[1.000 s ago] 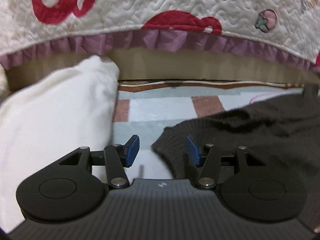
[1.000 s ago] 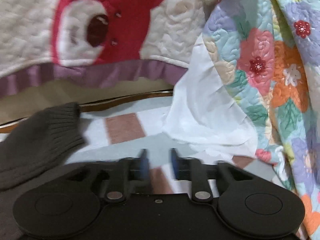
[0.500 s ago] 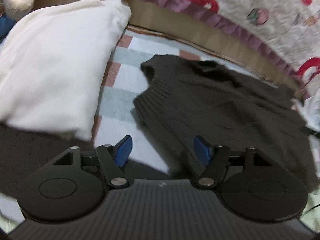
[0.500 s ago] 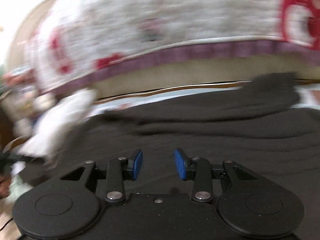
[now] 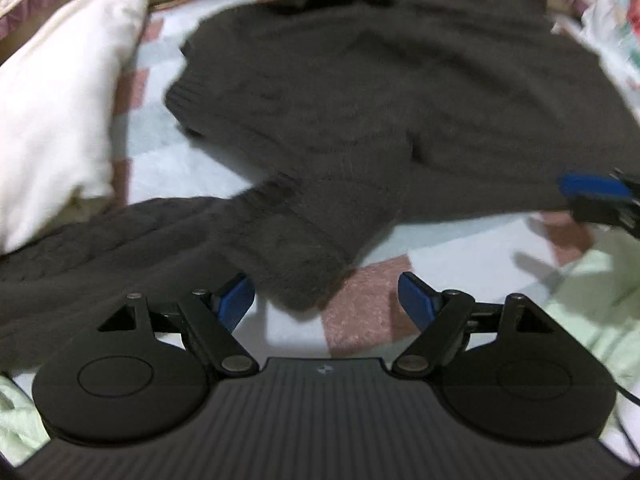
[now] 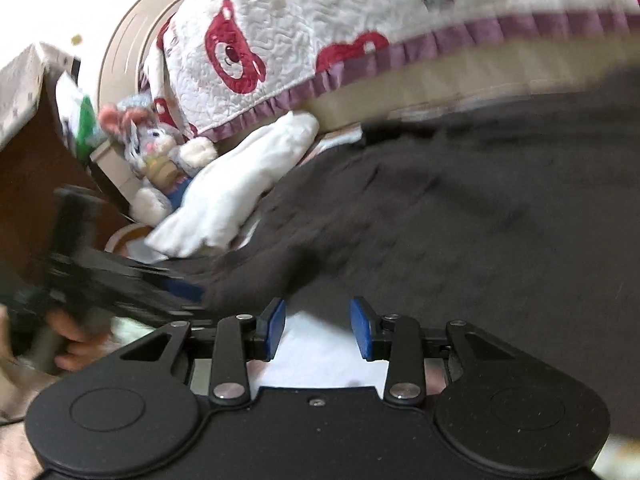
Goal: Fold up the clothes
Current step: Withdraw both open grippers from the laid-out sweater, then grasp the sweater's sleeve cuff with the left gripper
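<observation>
- My left gripper [image 5: 326, 296] has its blue-padded jaws spread wide, holding nothing; the cuff of one sleeve of the dark grey-brown knitted sweater [image 5: 380, 92] lies just ahead of them, nearer my left pad.
- That sweater is spread flat, its body ahead of the left gripper and its sleeve running down and to the left across the view.
- My right gripper [image 6: 318, 328] also stands with its jaws apart and empty; the sweater's lower edge lies just beyond the pads, and bare sheet shows between them.
- In the right wrist view the left gripper sits at the far left, held by a hand [image 6: 70, 340], its blue pad at the sweater's edge.
- The sweater rests on a bed sheet with pale blue, white and pink checks [image 5: 360, 308].
- A white soft pillow [image 5: 60, 100] lies just left of the sweater.
- A white quilted cover with red bear prints and a purple frill [image 6: 320, 40] hangs behind.
- A plush rabbit toy [image 6: 156, 160] sits beside the pillow.
</observation>
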`<state>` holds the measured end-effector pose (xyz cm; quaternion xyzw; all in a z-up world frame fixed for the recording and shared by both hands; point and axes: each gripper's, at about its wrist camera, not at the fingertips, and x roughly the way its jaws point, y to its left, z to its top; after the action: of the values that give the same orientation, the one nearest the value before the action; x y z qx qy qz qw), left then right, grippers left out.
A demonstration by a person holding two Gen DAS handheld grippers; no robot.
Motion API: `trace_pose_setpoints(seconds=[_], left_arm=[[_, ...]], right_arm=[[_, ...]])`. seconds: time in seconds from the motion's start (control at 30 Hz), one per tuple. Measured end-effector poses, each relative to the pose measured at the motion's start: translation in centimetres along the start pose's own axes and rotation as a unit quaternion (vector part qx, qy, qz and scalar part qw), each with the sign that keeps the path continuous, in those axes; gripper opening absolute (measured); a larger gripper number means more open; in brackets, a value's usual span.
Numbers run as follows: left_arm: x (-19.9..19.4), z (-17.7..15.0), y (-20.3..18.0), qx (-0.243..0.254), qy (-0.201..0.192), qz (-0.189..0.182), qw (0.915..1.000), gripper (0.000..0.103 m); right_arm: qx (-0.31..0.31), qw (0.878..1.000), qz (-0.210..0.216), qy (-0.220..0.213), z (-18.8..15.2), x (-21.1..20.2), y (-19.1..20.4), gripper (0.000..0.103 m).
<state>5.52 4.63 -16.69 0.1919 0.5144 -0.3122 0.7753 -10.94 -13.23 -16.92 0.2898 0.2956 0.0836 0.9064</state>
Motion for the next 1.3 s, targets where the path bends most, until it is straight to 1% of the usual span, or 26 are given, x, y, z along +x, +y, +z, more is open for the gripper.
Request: trace_pose_setpoints(seconds=[0.03, 0.07, 0.1, 0.13, 0.17, 0.27, 0.33, 0.4, 0.47, 0.5, 0.57, 0.67, 0.7, 0.73, 0.83, 0.87, 0.9, 0.93, 0.97, 1.03, 1.07, 1.13, 1.17, 1.2, 1.23, 1.3], left_arm=[[0.6, 0.2, 0.0, 0.002, -0.004, 0.001, 1.0000, 0.077], [0.9, 0.4, 0.2, 0.000, -0.010, 0.001, 1.0000, 0.073], [0.9, 0.6, 0.7, -0.007, -0.018, 0.000, 0.9998, 0.053], [0.7, 0.8, 1.1, -0.013, -0.023, -0.004, 0.9997, 0.039], [0.2, 1.1, 1.6, -0.016, -0.020, -0.011, 0.9996, 0.013], [-2.2, 2.7, 2.9, -0.030, -0.022, -0.042, 0.9984, 0.011], [-4.8, 4.7, 3.4, -0.035, -0.040, -0.077, 0.9956, 0.011], [-7.9, 6.9, 4.2, -0.057, -0.073, -0.118, 0.9887, 0.011], [-10.2, 9.0, 5.0, -0.088, -0.121, -0.153, 0.9769, 0.007], [-10.5, 9.6, 5.2, -0.098, -0.135, -0.156, 0.9735, 0.007], [-9.1, 9.7, 5.1, -0.108, -0.131, -0.128, 0.9771, 0.007], [-7.1, 10.0, 5.0, -0.122, -0.125, -0.086, 0.9809, 0.009], [-6.2, 9.4, 4.6, -0.115, -0.119, -0.073, 0.9835, 0.013], [-5.4, 8.1, 3.7, -0.096, -0.110, -0.061, 0.9874, 0.015], [-3.9, 4.1, 1.4, -0.052, -0.095, -0.029, 0.9936, 0.027], [-3.6, 3.0, 1.3, -0.056, -0.086, -0.039, 0.9940, 0.037], [-3.3, 1.9, 1.5, -0.073, -0.068, -0.061, 0.9932, 0.051], [-3.0, 0.9, 1.9, -0.097, -0.046, -0.088, 0.9904, 0.057], [-2.7, 0.1, 2.1, -0.112, -0.032, -0.105, 0.9877, 0.058], [-2.2, -1.1, 1.6, -0.110, -0.029, -0.102, 0.9882, 0.062], [-1.7, -1.2, 1.0, -0.096, -0.023, -0.083, 0.9916, 0.066], [-0.3, -0.9, -0.3, -0.070, -0.005, -0.030, 0.9971, 0.068], [0.4, -0.6, -1.0, -0.053, -0.002, -0.014, 0.9985, 0.072], [1.1, -0.2, -1.8, -0.035, -0.001, -0.003, 0.9994, 0.079], [1.6, 0.0, -2.2, -0.027, -0.004, 0.006, 0.9996, 0.081], [2.1, -0.1, -2.2, -0.033, -0.023, 0.018, 0.9990, 0.082]], right_arm=[[0.012, 1.000, 0.006, 0.007, -0.5, 0.0, -0.1, 0.041], [0.006, 1.000, 0.001, 0.014, -0.8, 0.1, 0.1, 0.042], [-0.004, 1.000, -0.004, 0.014, -0.8, 0.0, 0.4, 0.044], [-0.005, 1.000, 0.001, 0.010, -0.8, -0.2, 0.4, 0.044], [-0.007, 1.000, 0.005, 0.007, -0.8, -0.3, 0.5, 0.044], [-0.002, 1.000, 0.004, 0.013, -1.0, -0.1, 0.4, 0.045], [0.003, 0.999, 0.004, 0.032, -1.1, 0.4, 0.3, 0.048], [0.007, 0.999, 0.004, 0.051, -1.1, 1.0, 0.2, 0.050], [0.001, 0.998, -0.005, 0.057, -1.2, 1.2, 0.4, 0.050], [-0.002, 0.998, -0.010, 0.060, -1.3, 1.3, 0.5, 0.050], [-0.008, 0.998, -0.019, 0.066, -1.4, 1.6, 0.7, 0.050], [-0.017, 0.997, -0.027, 0.073, -1.5, 1.8, 0.9, 0.050], [-0.019, 0.997, -0.026, 0.074, -1.5, 1.8, 1.0, 0.050], [-0.021, 0.997, -0.026, 0.074, -1.5, 1.8, 1.1, 0.051], [-0.010, 0.997, -0.027, 0.078, -1.5, 2.0, 0.7, 0.053], [-0.005, 0.996, -0.028, 0.079, -1.5, 2.1, 0.6, 0.053], [0.000, 0.996, -0.029, 0.081, -1.4, 2.2, 0.4, 0.053], [0.005, 0.996, -0.030, 0.082, -1.4, 2.3, 0.3, 0.053], [0.010, 0.996, -0.031, 0.084, -1.4, 2.4, 0.1, 0.053], [0.020, 0.996, -0.033, 0.086, -1.3, 2.5, -0.2, 0.053], [0.025, 0.995, -0.034, 0.088, -1.3, 2.6, -0.4, 0.053], [0.034, 0.995, -0.036, 0.091, -1.2, 2.8, -0.7, 0.053], [0.039, 0.994, -0.037, 0.092, -1.2, 2.9, -0.8, 0.053], [0.045, 0.994, -0.037, 0.092, -1.2, 3.0, -1.0, 0.053], [0.050, 0.994, -0.036, 0.090, -1.2, 2.9, -1.1, 0.053], [0.060, 0.994, -0.035, 0.086, -1.1, 2.8, -1.4, 0.053]])
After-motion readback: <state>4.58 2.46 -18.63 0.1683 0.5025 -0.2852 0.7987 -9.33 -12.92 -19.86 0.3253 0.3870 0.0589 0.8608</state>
